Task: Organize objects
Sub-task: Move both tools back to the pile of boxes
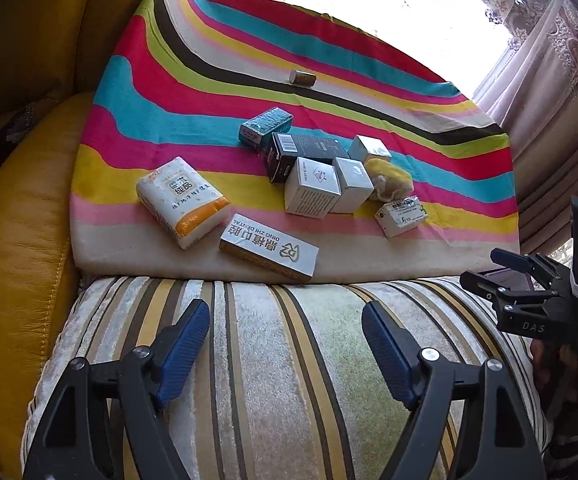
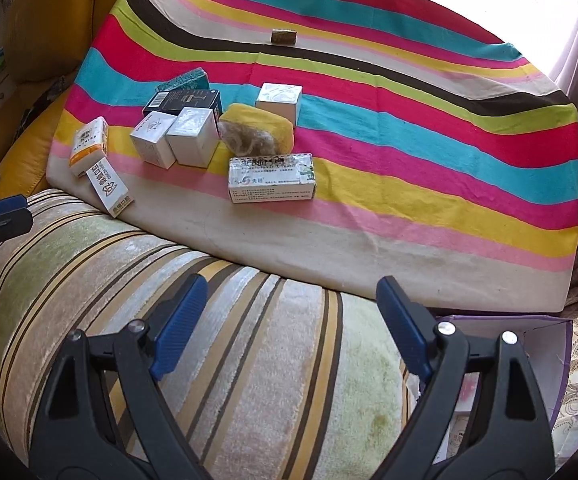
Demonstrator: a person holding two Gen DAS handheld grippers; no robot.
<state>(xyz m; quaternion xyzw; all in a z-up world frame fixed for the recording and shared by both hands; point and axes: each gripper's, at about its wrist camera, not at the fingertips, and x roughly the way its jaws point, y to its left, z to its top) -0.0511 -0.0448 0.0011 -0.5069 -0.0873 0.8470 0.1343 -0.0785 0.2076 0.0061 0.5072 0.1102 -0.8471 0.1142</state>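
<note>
Right wrist view: the right hand-held gripper [image 2: 289, 304] hangs jaws apart, empty, over the striped cushion [image 2: 137, 280]. Boxes crowd the cloth's [image 2: 409, 168] near-left edge; its right side lies bare. The left hand-held gripper [image 1: 285, 328] is apart too, empty.

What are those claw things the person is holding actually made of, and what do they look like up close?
Each claw is a black plastic frame of linked bars joined by silver pins, ending in two ribbed blue pads. The left claw and the right claw look alike. Seen from the side in the left view, the right one carries white letters "DAS" and an upright black stick with a small green light.
</note>
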